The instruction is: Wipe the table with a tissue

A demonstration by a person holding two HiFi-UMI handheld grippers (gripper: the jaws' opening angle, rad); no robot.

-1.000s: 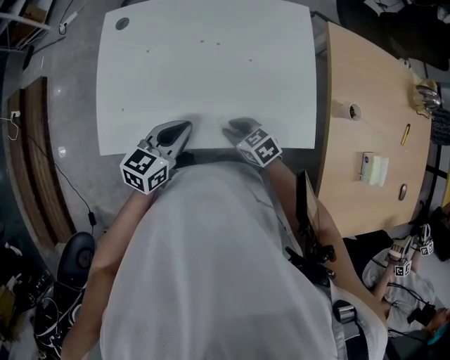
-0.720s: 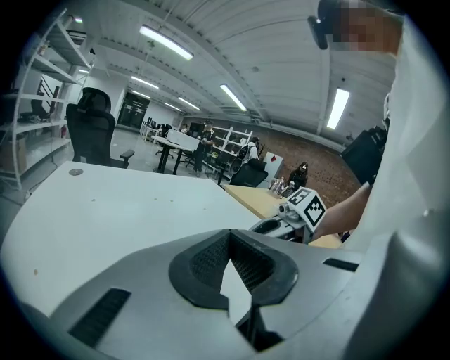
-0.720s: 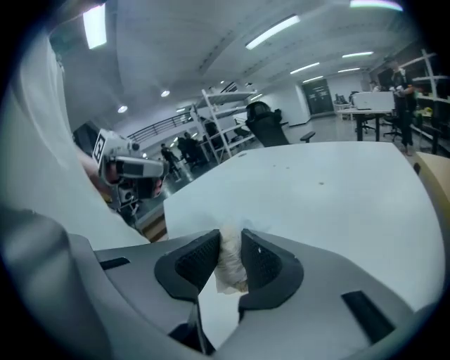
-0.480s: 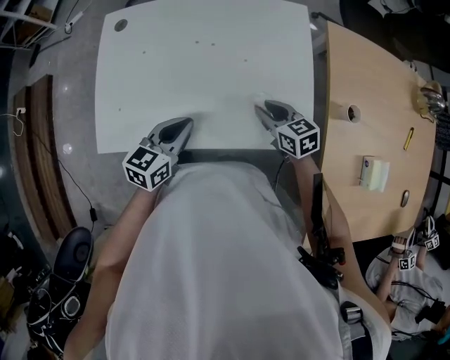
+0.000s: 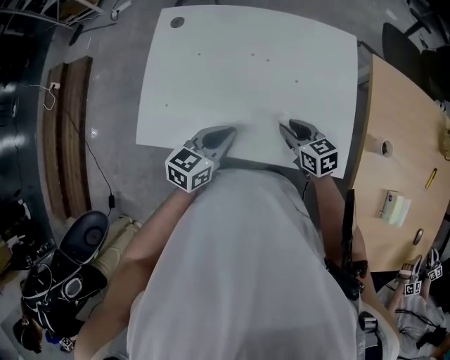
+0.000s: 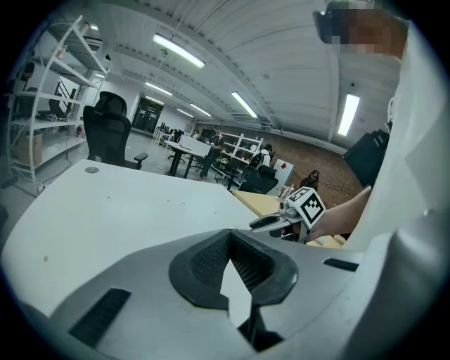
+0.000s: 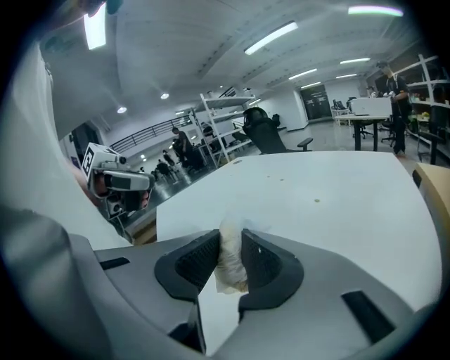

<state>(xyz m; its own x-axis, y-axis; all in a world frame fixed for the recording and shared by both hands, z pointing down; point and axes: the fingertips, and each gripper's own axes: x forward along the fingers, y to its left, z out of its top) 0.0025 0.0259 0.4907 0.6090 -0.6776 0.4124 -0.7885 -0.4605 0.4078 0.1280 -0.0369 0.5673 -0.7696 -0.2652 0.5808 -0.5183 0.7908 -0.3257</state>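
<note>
The white table (image 5: 246, 77) carries a few small dark specks (image 5: 254, 55). My right gripper (image 5: 285, 125) hovers over the table's near edge at the right, shut on a crumpled white tissue (image 7: 230, 260) that bulges out between its pads. My left gripper (image 5: 228, 132) sits at the near edge a little to the left, with the pad tips touching and nothing between them. In the left gripper view the left gripper (image 6: 228, 239) points across the table (image 6: 105, 211), and the right gripper (image 6: 271, 221) shows beyond it. In the right gripper view the left gripper (image 7: 140, 184) is at the left.
A wooden table (image 5: 401, 112) adjoins on the right, with a tape roll (image 5: 384, 148) and a pad of notes (image 5: 395, 206) on it. A round hole (image 5: 176, 22) marks the white table's far left corner. Cables and a wooden strip (image 5: 67, 133) lie on the floor at left.
My right gripper has moved right along the near edge, away from the left gripper, and risen a little with the tissue. The left gripper has stayed in place. The head view has shifted.
</note>
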